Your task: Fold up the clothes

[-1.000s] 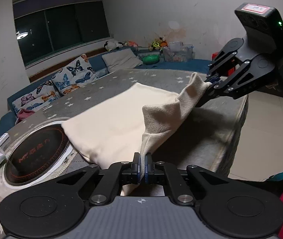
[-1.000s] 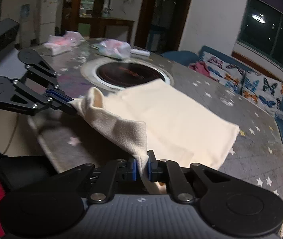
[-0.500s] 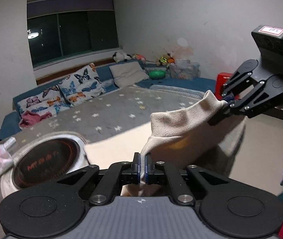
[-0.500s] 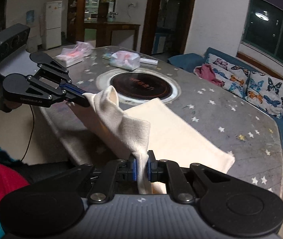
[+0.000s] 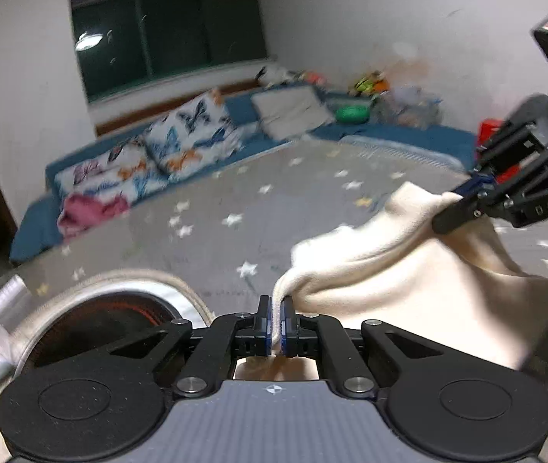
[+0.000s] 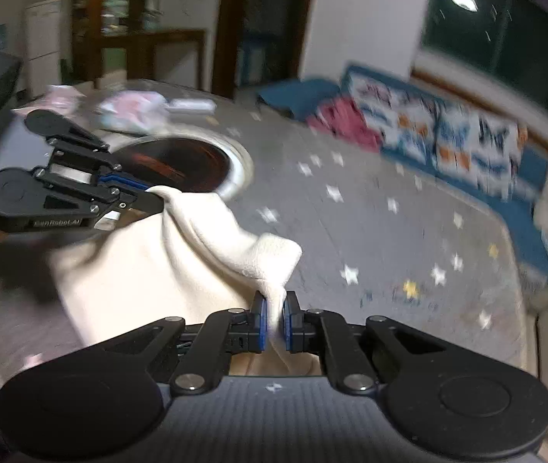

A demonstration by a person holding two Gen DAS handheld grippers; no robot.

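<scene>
A cream garment hangs between both grippers above the grey star-patterned table. My left gripper is shut on one corner of its edge. In the same view the right gripper pinches the other corner at the right. In the right wrist view my right gripper is shut on the cream garment, and the left gripper holds the far corner at the left. The cloth sags in a fold between them. Both views are blurred.
A round dark hob with a pale rim is set in the table. Pink-and-white packets lie beyond it. A blue sofa with butterfly cushions and a pink cloth runs behind the table. Toys sit in the corner.
Both grippers have carried the held edge forward across the table, over the rest of the garment. The flat cloth seen before now lies under and behind the lifted fold.
</scene>
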